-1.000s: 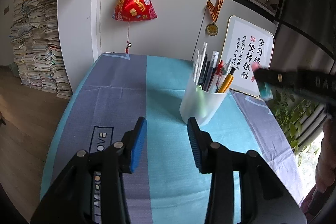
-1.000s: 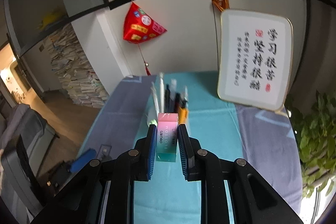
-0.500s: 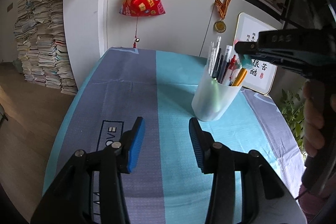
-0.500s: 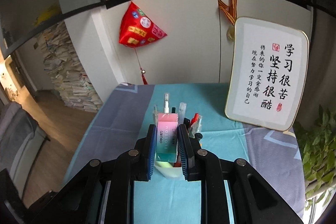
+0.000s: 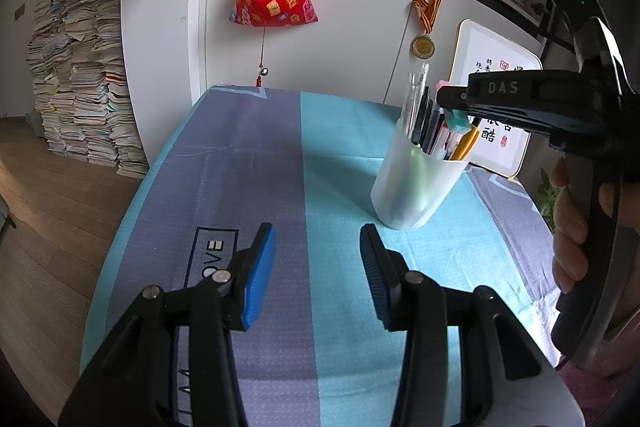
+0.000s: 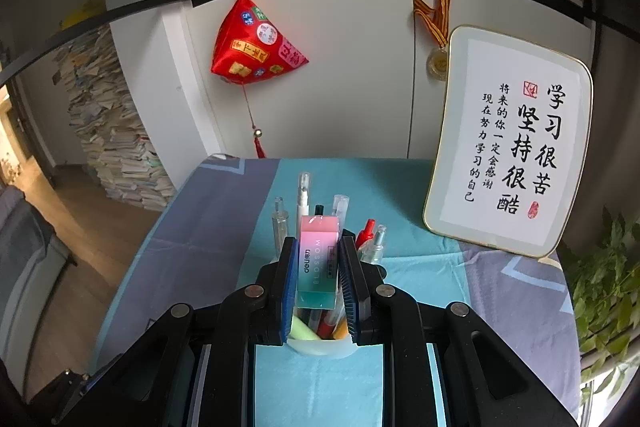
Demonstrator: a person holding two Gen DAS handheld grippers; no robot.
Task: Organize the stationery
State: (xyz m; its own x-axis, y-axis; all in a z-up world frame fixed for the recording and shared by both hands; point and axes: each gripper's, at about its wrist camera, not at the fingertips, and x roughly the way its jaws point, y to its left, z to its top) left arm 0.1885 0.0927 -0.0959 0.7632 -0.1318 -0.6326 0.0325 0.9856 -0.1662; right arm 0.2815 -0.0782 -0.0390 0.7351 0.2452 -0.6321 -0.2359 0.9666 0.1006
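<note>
A pink-to-teal eraser (image 6: 318,261) is clamped between the pads of the right gripper (image 6: 319,281), held above the mouth of the white pen cup (image 5: 416,187). In the right wrist view the eraser's long axis runs along the fingers, pink end pointing forward and away, teal end toward the camera; the printed face is turned up. In the left wrist view the eraser's teal end (image 5: 458,121) is seen hanging just over the pens (image 5: 424,119), which stand upright to slightly tilted in the cup. The left gripper (image 5: 318,259) is held with jaws apart and nothing between them, over the blue and teal tablecloth (image 5: 248,163), near the cup but apart from it. A hand (image 5: 572,227) is seen on the right gripper's handle.
</note>
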